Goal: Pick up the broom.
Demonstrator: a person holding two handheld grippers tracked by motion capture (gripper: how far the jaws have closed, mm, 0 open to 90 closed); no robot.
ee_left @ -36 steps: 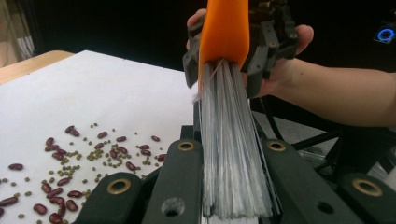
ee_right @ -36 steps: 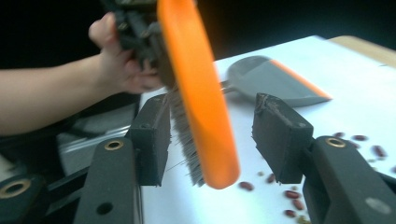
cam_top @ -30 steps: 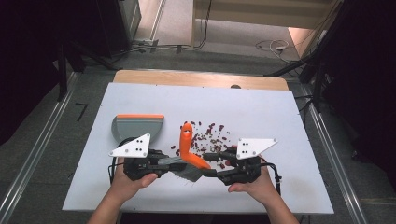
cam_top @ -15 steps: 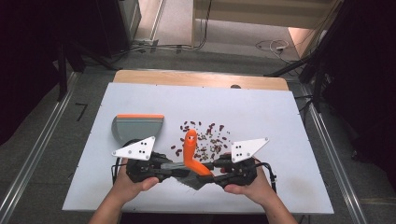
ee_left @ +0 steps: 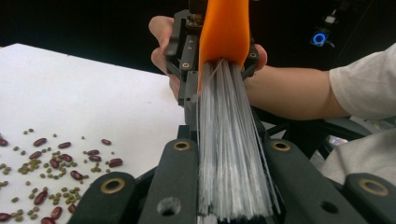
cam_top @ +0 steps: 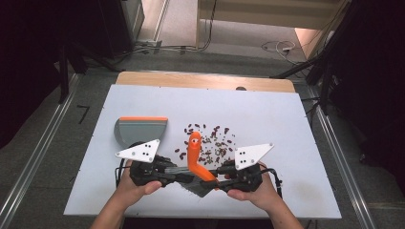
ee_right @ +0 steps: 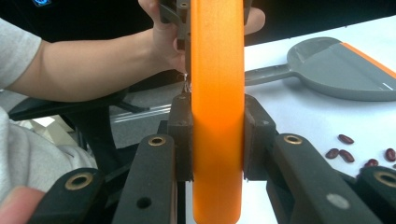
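Note:
A hand brush with a curved orange handle (cam_top: 193, 152) and pale bristles (ee_left: 229, 163) hangs between my two grippers over the table's near edge. My left gripper (cam_top: 179, 177) is shut on the bristles; its jaws (ee_left: 229, 140) have just eased a trifle wider with the bristles still pinched. My right gripper (cam_top: 217, 179) faces it from the right. Its jaws have just been closing, and both pads now press the orange handle (ee_right: 217, 70) in the right gripper view (ee_right: 217, 135). Red and green beans (cam_top: 212, 143) lie scattered beyond the brush.
A grey dustpan (cam_top: 141, 129) with an orange lip lies flat at the left, its handle pointing toward me. The white board (cam_top: 286, 119) sits on a wooden table. Dark floor and metal rails flank both sides.
The right gripper's jaws came together on the orange handle, and it edged slightly left toward the brush. The handle now points straighter away from me. The left gripper stayed put.

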